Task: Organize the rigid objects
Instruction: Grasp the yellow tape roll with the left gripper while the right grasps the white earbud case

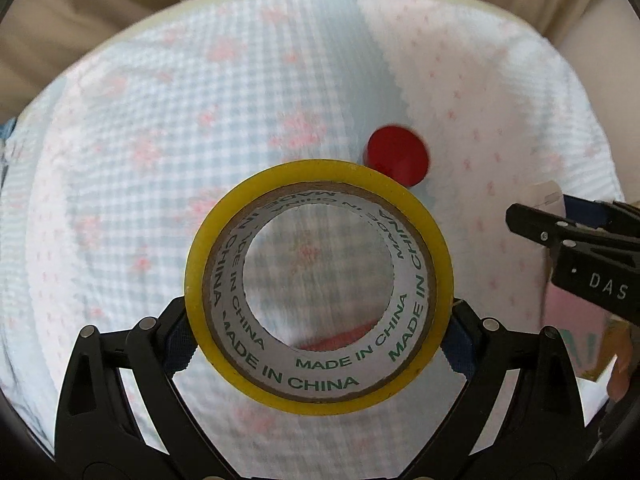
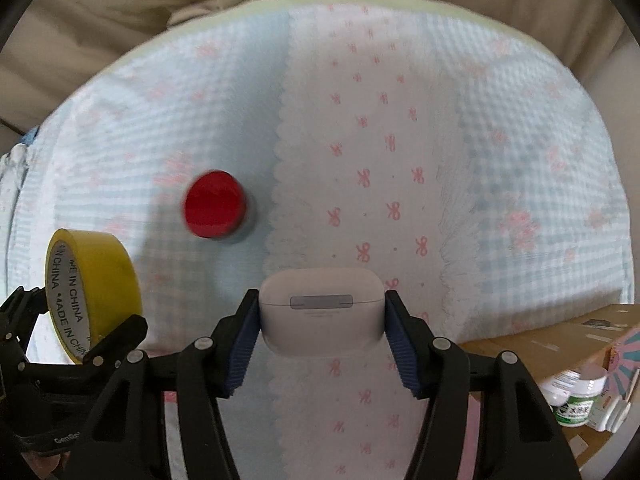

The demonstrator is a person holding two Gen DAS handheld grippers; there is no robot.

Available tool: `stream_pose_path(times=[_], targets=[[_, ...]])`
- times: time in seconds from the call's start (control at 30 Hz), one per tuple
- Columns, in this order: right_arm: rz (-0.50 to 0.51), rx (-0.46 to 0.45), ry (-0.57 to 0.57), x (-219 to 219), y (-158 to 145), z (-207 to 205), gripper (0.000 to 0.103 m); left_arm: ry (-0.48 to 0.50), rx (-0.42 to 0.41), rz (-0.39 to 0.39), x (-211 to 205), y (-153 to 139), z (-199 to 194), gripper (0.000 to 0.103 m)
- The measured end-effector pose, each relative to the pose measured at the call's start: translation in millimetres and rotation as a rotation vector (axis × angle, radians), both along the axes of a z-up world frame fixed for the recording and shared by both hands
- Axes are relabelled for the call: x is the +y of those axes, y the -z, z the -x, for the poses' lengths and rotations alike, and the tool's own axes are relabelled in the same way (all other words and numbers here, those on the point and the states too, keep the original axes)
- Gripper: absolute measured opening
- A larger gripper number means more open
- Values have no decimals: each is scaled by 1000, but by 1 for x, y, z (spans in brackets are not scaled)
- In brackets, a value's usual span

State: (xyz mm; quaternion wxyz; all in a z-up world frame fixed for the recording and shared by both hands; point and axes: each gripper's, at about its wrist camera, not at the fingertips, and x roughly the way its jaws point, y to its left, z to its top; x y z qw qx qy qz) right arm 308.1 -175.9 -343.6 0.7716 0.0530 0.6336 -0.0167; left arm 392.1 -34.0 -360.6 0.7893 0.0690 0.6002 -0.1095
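My left gripper is shut on a yellow tape roll, held on edge with its "MADE IN CHINA" core facing the camera. The roll also shows at the left of the right wrist view. My right gripper is shut on a white earbud case, held above the bedspread. A red round cap stands on the bedspread just beyond the tape roll, also in the right wrist view. The right gripper's fingers show at the right edge of the left wrist view.
A blue-and-white checked bedspread with pink bows covers the surface. A cardboard box sits at the lower right with a white green-labelled jar and a pink patterned box. Beige cushions lie behind.
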Motion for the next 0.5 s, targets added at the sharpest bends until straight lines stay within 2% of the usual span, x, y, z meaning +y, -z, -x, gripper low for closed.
stream_pose_path(times=[0.2,0.47,0.5], targets=[[-10,-74,-10,8,-56,21,56,-3,-72,37,7,-56,31,96],[6,-141,-14,11,-132,82,56,28,-151,95,11,-134,96,96],[6,-146,-15,11,-142,90,56,30,-154,104,14,-136,104,96]])
